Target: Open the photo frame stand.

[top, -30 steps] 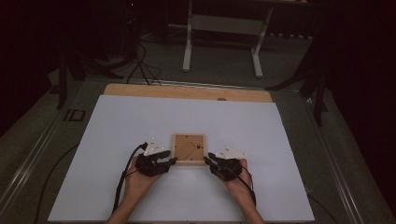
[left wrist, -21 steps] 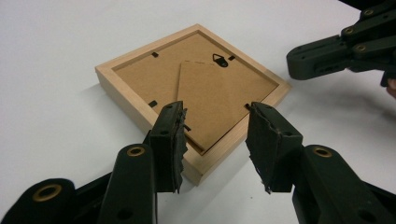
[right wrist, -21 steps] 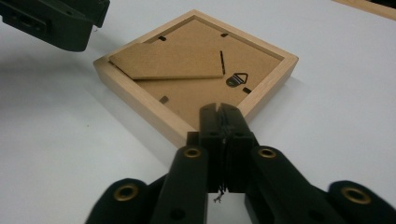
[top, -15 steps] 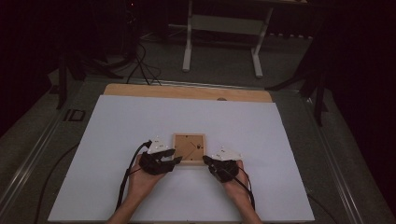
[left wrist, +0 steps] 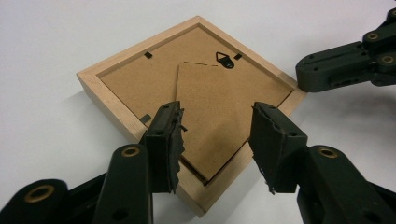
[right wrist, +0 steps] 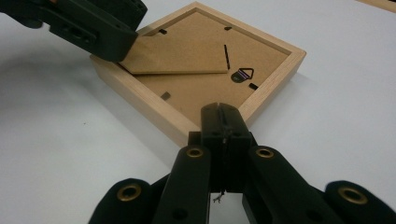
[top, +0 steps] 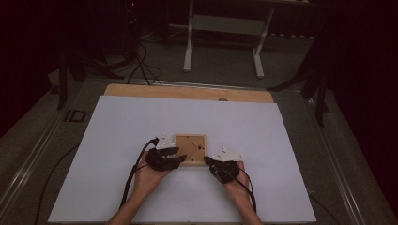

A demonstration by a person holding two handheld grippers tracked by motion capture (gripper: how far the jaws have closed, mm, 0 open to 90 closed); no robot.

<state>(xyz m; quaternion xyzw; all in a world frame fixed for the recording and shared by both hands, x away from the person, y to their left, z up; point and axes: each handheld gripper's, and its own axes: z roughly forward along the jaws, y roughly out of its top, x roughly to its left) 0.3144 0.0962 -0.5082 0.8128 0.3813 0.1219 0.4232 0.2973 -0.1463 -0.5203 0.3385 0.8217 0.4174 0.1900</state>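
Frame (top: 191, 149) of pale wood lies face down near the middle of the white table (top: 291, 154), and we have a gripper at each of its near corners. Our left gripper (left wrist: 217, 140) hovers over the near left corner, jaws apart and just now opening wider; between them we see the brown backing board (left wrist: 210, 100) and its fold-out stand flap (left wrist: 205, 116), but the pads press on nothing. Our right gripper (right wrist: 223, 122) sits at the near right corner, jaws pinched fully together with nothing between them, their tip just at the wooden rim. On the backing we spot a small metal hanger (right wrist: 242, 74) and dark retaining tabs (left wrist: 148, 55) along the inside edge. In the high view both hands rest low on the table, left hand (top: 149, 176) and right hand (top: 237, 183).
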